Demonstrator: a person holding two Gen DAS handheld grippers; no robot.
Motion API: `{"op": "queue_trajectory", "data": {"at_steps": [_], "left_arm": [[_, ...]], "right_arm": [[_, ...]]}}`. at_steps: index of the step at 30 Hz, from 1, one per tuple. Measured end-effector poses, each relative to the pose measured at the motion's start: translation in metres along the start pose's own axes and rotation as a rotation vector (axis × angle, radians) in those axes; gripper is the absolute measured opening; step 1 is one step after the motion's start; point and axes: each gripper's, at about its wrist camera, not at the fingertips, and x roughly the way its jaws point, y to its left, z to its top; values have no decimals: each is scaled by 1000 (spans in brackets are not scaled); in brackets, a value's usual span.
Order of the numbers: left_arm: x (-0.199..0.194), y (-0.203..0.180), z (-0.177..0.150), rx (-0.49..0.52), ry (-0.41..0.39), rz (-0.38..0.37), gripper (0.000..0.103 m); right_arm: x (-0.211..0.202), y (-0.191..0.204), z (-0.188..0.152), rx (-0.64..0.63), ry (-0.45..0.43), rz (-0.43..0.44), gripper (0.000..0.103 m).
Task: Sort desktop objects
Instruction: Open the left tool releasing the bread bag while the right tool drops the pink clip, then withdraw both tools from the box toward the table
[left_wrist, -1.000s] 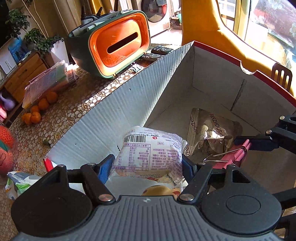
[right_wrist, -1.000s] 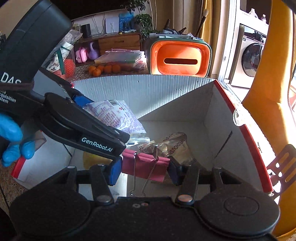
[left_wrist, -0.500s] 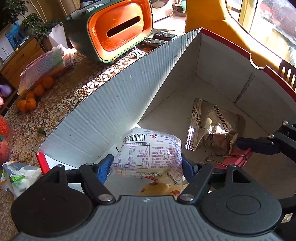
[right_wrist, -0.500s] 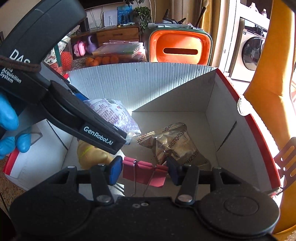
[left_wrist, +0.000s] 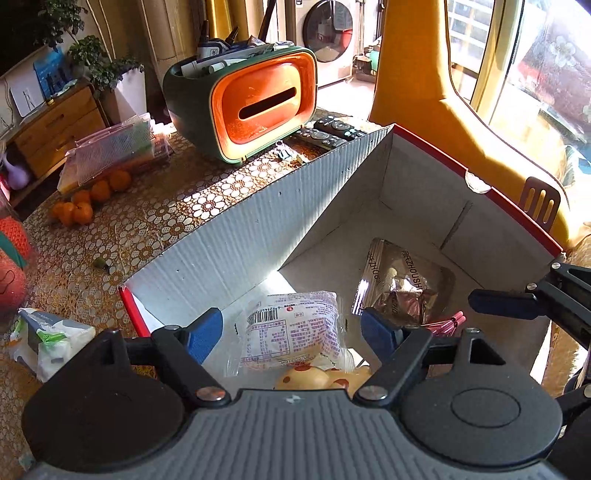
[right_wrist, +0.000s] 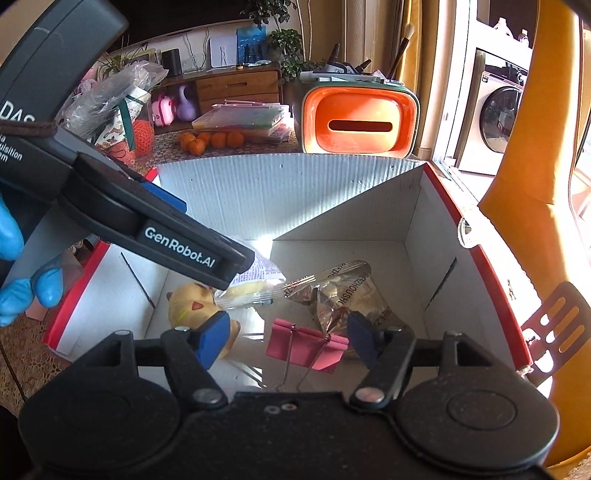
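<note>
Where sunlit, pink binder clip (right_wrist: 306, 343)

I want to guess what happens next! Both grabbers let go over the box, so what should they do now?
Probably lift both out of the box and go for another item. The left gripper has open jaws, with the snack pack lying below in the box. The right gripper is open too, and the pink clip lies on the box floor. The tissue pack still waits on the table.
</note>
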Motion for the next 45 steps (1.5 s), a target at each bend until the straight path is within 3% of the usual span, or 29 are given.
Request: {"op": "queue_trajectory", "data": {"at_steps": [13, 21, 26, 45], "left_arm": [[-83, 9, -32, -42, -142, -19, 82], [-127, 21, -67, -54, -200, 13, 82], [-152, 37, -90, -86, -236, 24, 82], [-202, 90, -181, -169, -335, 53, 90]], "right_arm": [[-44, 17, 5, 11, -67, -1, 73], [-70, 41, 5, 2, -109, 18, 75], [-81, 58, 4, 1, -136, 29, 84], [-90, 123, -1, 35, -176, 74, 96]]}}
